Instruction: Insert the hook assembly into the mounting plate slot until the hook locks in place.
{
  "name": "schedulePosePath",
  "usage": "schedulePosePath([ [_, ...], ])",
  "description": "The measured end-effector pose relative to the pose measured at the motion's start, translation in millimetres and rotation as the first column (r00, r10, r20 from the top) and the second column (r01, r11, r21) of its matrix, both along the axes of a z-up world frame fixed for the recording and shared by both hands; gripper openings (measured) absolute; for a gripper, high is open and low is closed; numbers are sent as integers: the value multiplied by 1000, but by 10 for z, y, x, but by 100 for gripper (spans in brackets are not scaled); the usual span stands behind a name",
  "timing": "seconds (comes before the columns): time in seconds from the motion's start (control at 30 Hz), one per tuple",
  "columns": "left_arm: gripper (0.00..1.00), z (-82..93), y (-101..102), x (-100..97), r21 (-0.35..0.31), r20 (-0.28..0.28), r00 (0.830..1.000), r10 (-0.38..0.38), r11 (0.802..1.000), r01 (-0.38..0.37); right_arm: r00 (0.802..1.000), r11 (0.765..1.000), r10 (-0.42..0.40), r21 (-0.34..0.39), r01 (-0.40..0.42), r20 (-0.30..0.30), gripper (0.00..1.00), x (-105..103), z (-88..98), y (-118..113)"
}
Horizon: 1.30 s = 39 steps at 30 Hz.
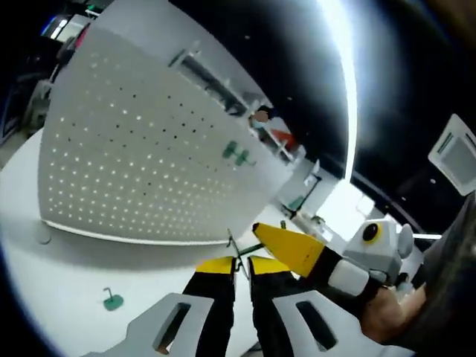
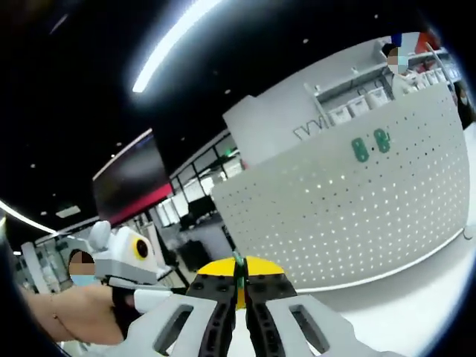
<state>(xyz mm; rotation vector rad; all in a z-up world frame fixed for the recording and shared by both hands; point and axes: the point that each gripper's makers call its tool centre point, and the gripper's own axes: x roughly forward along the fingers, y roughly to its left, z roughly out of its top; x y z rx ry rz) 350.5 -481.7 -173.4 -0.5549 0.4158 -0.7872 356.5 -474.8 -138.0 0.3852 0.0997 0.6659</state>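
The white perforated mounting plate (image 1: 149, 163) stands upright on the table, also seen at the plate (image 2: 357, 216). Two green hook bases (image 1: 236, 154) sit in it near its top, the same pair (image 2: 370, 146). My left gripper (image 1: 240, 264) is shut on the thin wire of a hook assembly (image 1: 235, 249), held in the air in front of the plate. The right gripper (image 1: 297, 253) enters from the right, its yellow jaw against the green piece. In the right gripper view my right gripper (image 2: 239, 277) is shut on the green part of the hook assembly (image 2: 239, 274). The left gripper (image 2: 126, 260) is beside it.
A spare green hook (image 1: 111, 301) lies on the white table (image 1: 67, 275) at the lower left. Shelving (image 1: 216, 82) with bins stands behind the plate. A hand (image 2: 74, 312) holds the left gripper.
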Motion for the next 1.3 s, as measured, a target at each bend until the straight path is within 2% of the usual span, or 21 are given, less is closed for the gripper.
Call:
schedulePosePath([
  [0.17, 6, -15, 31, -1, -21, -17, 1000, 0, 1000, 0, 1000, 1000, 3, -12, -3, 4, 0, -16, -16, 0],
  [0.37, 3, -40, 80, 17, 41, -6, 1000, 15, 999, -14, 1000, 999, 25, -28, -25, -3, 1, -54, -45, 31],
  [0.47, 2, -14, 98, 35, 47, -11, 1000, 23, 999, -23, 999, 998, 36, -43, -35, 10, 1, -61, -25, 33],
  [0.67, 1, -17, 129, 65, 143, 42, 999, 30, 989, -36, 998, 998, 57, -33, -58, -17, 1, -67, -64, 24],
  [0.77, 1, -48, 148, 84, 195, 61, 998, 25, 980, -37, 997, 995, 75, -61, -76, -16, 1, -75, -104, 32],
  [0.97, 1, -33, 182, 92, 249, 103, 994, 37, 967, -61, 992, 993, 120, -10, -120, -43, 4, -85, -75, 50],
  [1.03, 1, -25, 206, 100, 263, 115, 992, 44, 962, -74, 991, 991, 130, -23, -131, -34, 6, -122, -41, 56],
  [1.13, 1, 16, 272, 128, 271, 141, 988, 69, 957, -106, 985, 979, 144, -158, -128, 96, 7, -155, 36, 32],
  [1.17, 1, 28, 299, 138, 283, 152, 986, 74, 952, -116, 985, 977, 145, -172, -127, 95, 7, -172, 24, 29],
  [1.23, 1, 25, 335, 151, 333, 177, 982, 68, 935, -125, 985, 977, 158, -153, -145, 72, 7, -185, 12, 38],
  [1.3, 1, 48, 327, 142, 352, 192, 980, 60, 928, -125, 987, 980, 151, -143, -141, 62, 8, -167, 4, 22],
])
